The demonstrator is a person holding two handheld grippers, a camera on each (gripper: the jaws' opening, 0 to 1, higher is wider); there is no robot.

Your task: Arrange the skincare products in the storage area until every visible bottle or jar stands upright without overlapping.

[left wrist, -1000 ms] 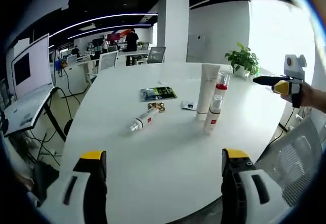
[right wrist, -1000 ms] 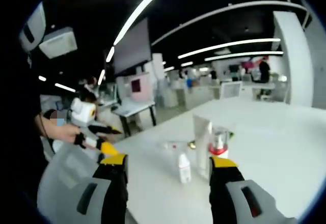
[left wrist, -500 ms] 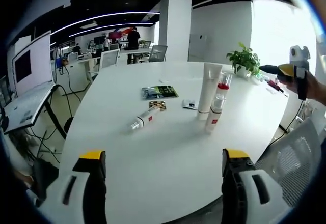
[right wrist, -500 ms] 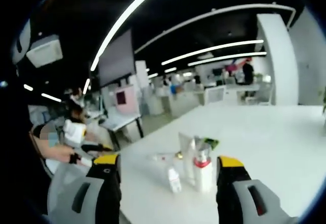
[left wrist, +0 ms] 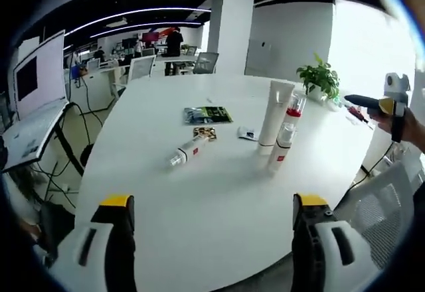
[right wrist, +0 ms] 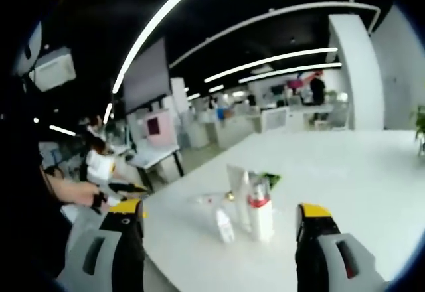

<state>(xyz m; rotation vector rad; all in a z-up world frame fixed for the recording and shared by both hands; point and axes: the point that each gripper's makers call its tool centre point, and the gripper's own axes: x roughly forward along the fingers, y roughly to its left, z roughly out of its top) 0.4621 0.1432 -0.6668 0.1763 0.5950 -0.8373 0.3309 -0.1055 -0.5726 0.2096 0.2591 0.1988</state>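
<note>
Change: nothing on the table (left wrist: 219, 192) is seen displaced (views alone shifted).
Done: tube (left wrist: 272, 116) and two bottles (left wrist: 279, 152) upright, mid-table.
Left: small bottle (left wrist: 186, 154) lying flat.
Tools: left tool (left wrist: 214, 239) and right tool (right wrist: 222, 239) held apart, empty.

The left gripper view looks from beyond one edge of the white bench (left wrist: 219, 192), slightly above it and facing across its top toward the open office behind. The standing tube (left wrist: 273, 117) and the bottles beside it sit well ahead, in the middle distance. The right hand-held gripper (left wrist: 369, 102) shows at the far right of this view, beyond the bench edge.

The right gripper view looks from another side of the same bench (right wrist: 345, 172), lower and closer to the surface. It faces the same tube (right wrist: 238, 189) and bottles, with the left hand-held gripper (right wrist: 126, 188) at its left. Both views share the bench top and that cluster of products, seen from different sides.
</note>
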